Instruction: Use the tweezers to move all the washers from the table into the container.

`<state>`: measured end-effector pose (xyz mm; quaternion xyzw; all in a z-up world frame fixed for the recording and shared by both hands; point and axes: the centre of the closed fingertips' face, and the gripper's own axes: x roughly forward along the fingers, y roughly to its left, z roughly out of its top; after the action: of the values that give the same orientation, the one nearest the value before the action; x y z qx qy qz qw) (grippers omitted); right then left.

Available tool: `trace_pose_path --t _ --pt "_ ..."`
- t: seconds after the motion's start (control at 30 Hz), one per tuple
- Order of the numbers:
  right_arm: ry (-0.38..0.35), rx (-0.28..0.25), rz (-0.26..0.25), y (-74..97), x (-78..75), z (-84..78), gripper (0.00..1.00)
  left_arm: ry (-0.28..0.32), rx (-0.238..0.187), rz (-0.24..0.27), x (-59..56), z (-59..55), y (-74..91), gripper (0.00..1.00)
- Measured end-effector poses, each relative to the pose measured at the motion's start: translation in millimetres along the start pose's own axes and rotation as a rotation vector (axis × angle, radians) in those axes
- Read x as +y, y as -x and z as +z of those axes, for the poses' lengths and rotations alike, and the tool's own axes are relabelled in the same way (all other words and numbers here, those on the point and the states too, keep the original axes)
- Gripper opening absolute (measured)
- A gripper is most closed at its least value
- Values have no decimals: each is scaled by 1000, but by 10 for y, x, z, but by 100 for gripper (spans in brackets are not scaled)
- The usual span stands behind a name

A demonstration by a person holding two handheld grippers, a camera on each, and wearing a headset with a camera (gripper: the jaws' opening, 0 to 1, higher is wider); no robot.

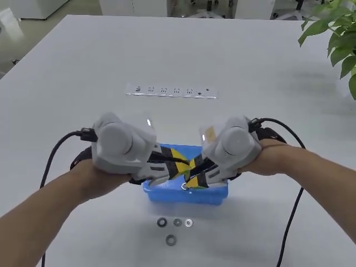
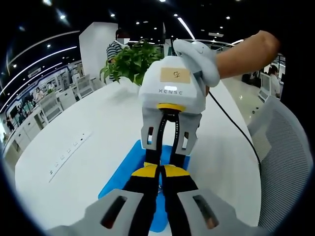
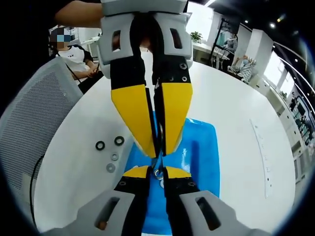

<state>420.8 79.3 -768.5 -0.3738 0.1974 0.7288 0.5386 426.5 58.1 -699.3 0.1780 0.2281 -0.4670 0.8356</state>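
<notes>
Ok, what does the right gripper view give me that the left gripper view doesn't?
Right gripper view: four washers on the table beside the blue container, plus one at the tip of the tweezers in the left gripper. Left gripper view: the plant and the right gripper head-on. Both: the container, with jaws meeting above it.

The room is bright and evenly lit from rows of ceiling spots [image 2: 147, 22] and long strip lamps overhead. The white table [image 1: 178, 55] looks washed out toward its far end. Shadows are soft and pale, with a faint one beneath the blue container [image 1: 167, 194]. The head view is sharp, though the plant [image 1: 334, 33] at its edge is cropped. Both gripper views bow the table's rim and stretch the room outward, and whatever is nearest the lens is slightly soft.
</notes>
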Motion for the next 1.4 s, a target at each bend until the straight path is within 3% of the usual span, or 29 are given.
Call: trace_pose_path --t 0.43,0.83,1.4 --pt "-12 -14 -41 113 -40 83 18 6 -5 27 24 95 92 6" --pt "-83 -26 -102 299 -69 104 29 7 2 32 7 159 175 6" --pt "-149 -29 -178 552 36 79 42 6 11 53 -70 193 378 6"
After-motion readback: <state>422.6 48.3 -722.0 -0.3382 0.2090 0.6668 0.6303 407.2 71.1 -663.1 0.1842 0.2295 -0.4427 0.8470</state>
